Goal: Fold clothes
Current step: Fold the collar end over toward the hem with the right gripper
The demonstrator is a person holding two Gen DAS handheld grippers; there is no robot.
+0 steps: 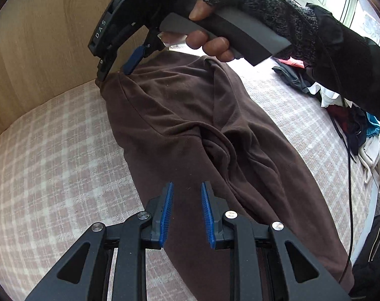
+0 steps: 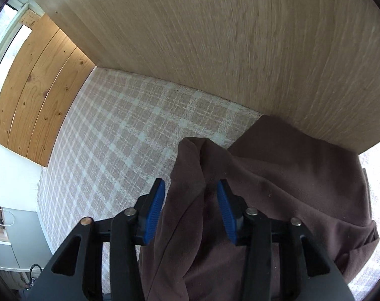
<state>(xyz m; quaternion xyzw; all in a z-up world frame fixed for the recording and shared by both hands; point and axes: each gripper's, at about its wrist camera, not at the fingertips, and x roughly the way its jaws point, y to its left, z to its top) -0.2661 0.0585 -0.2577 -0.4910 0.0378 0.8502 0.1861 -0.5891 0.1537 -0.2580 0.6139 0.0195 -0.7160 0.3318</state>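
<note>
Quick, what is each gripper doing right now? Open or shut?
Left gripper: open, holding nothing, over the brown garment.
Right gripper: open, with a raised fold of the brown garment between its fingers, not clamped.

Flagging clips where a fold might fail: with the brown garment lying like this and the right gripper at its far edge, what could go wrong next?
1. The right gripper has a fold of the brown garment between its open fingers; if it lifts before closing, the cloth may slip out.
2. The left gripper is open and holds nothing, so pulling from one end may drag the garment across the checked cover.
3. Bunched wrinkles mid-garment may get folded in.
</note>
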